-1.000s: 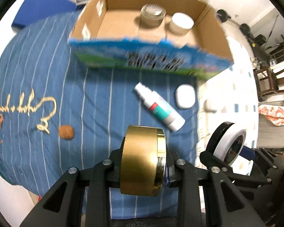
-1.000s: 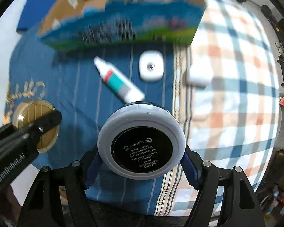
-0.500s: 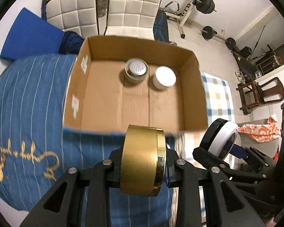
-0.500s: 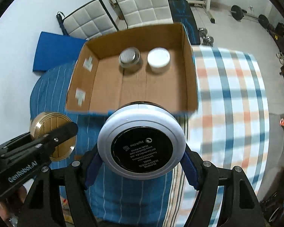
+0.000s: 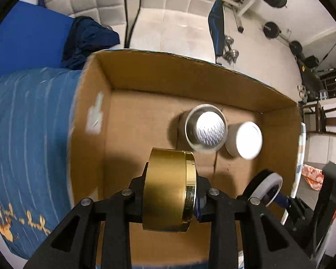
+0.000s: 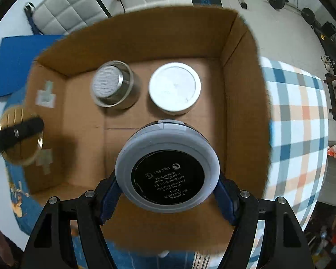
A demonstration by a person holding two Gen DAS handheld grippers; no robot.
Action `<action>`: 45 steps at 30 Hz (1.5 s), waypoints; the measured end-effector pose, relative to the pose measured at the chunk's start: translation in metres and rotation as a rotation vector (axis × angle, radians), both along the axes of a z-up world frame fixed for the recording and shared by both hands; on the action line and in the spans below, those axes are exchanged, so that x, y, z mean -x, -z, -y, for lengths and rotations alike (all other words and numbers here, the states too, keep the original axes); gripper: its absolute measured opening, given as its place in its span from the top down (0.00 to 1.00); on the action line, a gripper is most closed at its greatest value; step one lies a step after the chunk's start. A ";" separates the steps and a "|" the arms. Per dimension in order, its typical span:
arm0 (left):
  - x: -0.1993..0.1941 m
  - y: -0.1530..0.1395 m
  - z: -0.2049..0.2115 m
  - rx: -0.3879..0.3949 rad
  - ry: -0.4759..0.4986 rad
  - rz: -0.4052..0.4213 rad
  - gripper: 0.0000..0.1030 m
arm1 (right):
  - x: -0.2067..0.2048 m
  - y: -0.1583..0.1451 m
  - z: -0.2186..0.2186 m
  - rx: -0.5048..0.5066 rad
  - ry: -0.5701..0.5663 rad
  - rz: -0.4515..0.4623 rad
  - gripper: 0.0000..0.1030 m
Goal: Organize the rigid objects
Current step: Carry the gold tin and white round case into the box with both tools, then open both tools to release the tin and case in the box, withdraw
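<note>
An open cardboard box (image 5: 94, 148) is being viewed from above by both wrist cameras. Two round containers are being held inside it, standing upright on its floor near the far wall: a silver jar (image 5: 205, 130) with a textured metallic lid, and just beside it, to its right, a white jar (image 5: 244, 139) with a plain white lid. In the right wrist view the same silver jar (image 6: 114, 87) and white jar (image 6: 174, 88) are being seen ahead of the fingers, close together; whether they are touching cannot be told.

A gold tin (image 5: 169, 192) is being pinched on edge by the left gripper (image 5: 170, 196), its flat faces being pressed by the two fingers. It is being held above the box floor, nearer than the silver jar and slightly to its left. In the right wrist view the gold tin (image 6: 20, 139) is being seen at the far left, over the left wall of the box (image 6: 242, 103).

A round compact (image 6: 167, 167) with a pale rim and a black printed base is being clamped at its sides by the right gripper (image 6: 168, 188), whose blue-padded fingers (image 6: 108, 198) are being closed against it. It is being held over the box, nearer than the white jar. From the left wrist view the compact (image 5: 267, 187) is being seen edge-on at the lower right.

The box is being supported by a blue striped cloth (image 5: 26, 134) and a checked cloth (image 6: 298, 121).
</note>
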State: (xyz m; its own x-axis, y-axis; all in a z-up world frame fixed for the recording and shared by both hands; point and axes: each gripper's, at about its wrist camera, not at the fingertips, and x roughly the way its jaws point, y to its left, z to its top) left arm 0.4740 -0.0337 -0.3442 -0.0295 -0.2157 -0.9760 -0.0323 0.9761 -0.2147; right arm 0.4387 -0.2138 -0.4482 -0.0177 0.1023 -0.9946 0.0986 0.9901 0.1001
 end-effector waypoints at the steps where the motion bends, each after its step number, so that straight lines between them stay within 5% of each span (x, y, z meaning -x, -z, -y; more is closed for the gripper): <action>1: -0.006 0.006 0.001 -0.005 0.000 -0.007 0.74 | -0.003 0.004 0.000 0.008 -0.004 -0.007 0.26; 9: -0.039 0.061 0.019 -0.035 0.048 -0.097 0.74 | -0.020 0.043 -0.002 0.065 -0.020 -0.083 0.26; 16: -0.048 0.068 0.012 -0.028 0.013 -0.143 0.66 | -0.027 0.054 -0.001 0.090 -0.039 -0.112 0.26; 24: -0.050 0.059 0.004 -0.067 0.025 -0.133 0.40 | -0.034 0.070 0.002 0.095 -0.026 -0.171 0.25; 33: -0.054 0.051 -0.010 -0.003 -0.020 -0.128 0.32 | -0.030 0.066 -0.003 0.096 -0.011 -0.168 0.24; 45: -0.019 -0.006 -0.010 0.033 0.016 -0.021 0.17 | -0.014 0.016 -0.002 0.066 -0.001 -0.091 0.00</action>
State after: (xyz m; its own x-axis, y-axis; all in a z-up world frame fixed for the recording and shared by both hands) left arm 0.4929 -0.0240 -0.3384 -0.0540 -0.2468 -0.9676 -0.0214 0.9690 -0.2460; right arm 0.4522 -0.2116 -0.4639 -0.1081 0.0369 -0.9935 0.1034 0.9943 0.0257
